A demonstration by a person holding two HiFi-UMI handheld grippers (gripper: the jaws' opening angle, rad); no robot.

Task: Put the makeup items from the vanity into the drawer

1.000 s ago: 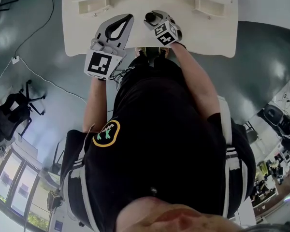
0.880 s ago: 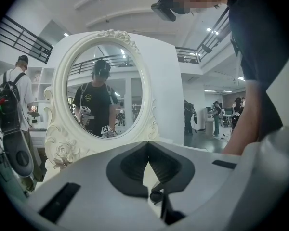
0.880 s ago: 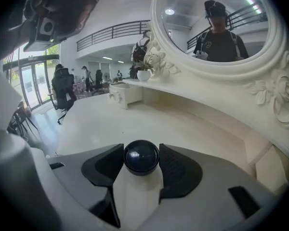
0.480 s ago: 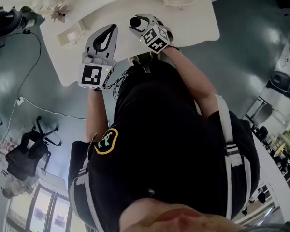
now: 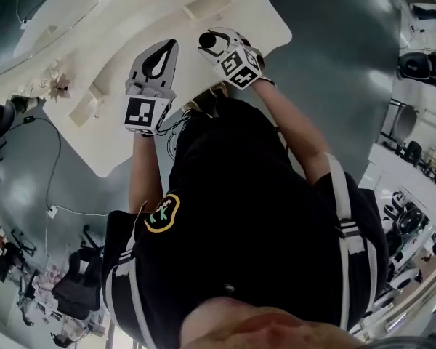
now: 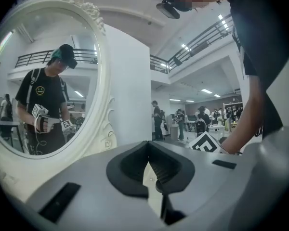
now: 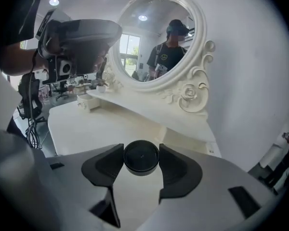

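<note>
Nearest item: the right gripper (image 7: 141, 163). Its fingers (image 7: 105, 168) are clamped on a round black pot (image 7: 141, 157), one pad on each side. The pot's flat circular face points back at the gripper camera. It is round, so it shows no long axis across the fingers.

The left gripper (image 6: 148, 146) stands just to the left of the right one. Its fingers are closed tip to tip and there is nothing between them.

In the head view both grippers sit over the near edge of the white table (image 5: 116, 144), close in front of my body, and the pot (image 5: 208, 41) is carried clear of the tabletop.

No view shows the drawer. I judge it lies under the table's near edge, below the pot and back toward me. The right hand, already loaded, would make the drop. The empty left hand is free for the pull.

Farther off, small raised trays (image 5: 207, 6) sit on the table. Beyond them is the ornate mirror (image 7: 151, 42).
</note>
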